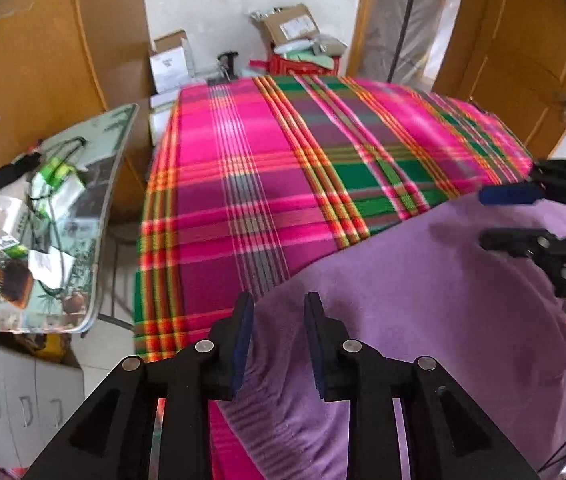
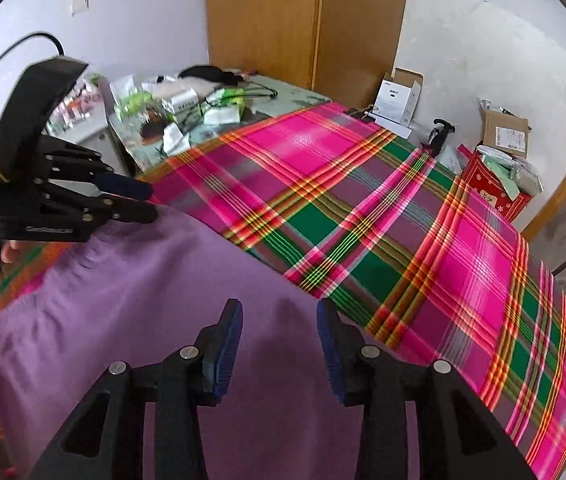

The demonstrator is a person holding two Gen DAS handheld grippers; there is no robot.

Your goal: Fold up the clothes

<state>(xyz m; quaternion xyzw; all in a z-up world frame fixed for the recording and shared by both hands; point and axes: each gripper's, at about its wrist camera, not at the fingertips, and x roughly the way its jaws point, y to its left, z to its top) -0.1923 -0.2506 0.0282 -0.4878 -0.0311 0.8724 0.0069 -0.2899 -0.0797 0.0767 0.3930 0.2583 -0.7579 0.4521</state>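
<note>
The purple garment [image 1: 443, 300] lies spread on the plaid cloth [image 1: 243, 184] that covers the bed, at the near side of it, close under both claws; its far edge runs slanted across the pink and green checks, and some soft wrinkles show in the fabric near the left side in the right wrist view. The left claw [image 1: 279, 340] hangs over the near left part of the garment; its blue pads [image 1: 243, 344] stand apart with purple fabric visible in the gap, and they grip nothing. The right claw [image 2: 279, 344] is above the middle of the garment [image 2: 163, 300], its fingers also parted quite wide and empty. In the right wrist view the left claw [image 2: 139, 200] appears from the side near the far edge of the garment, and a hand [image 2: 7, 248] holds its handle. Beyond the bed stands a glass table [image 1: 123, 128] with packets and cables on it; cardboard boxes [image 1: 291, 24] rest by the wall.
</note>
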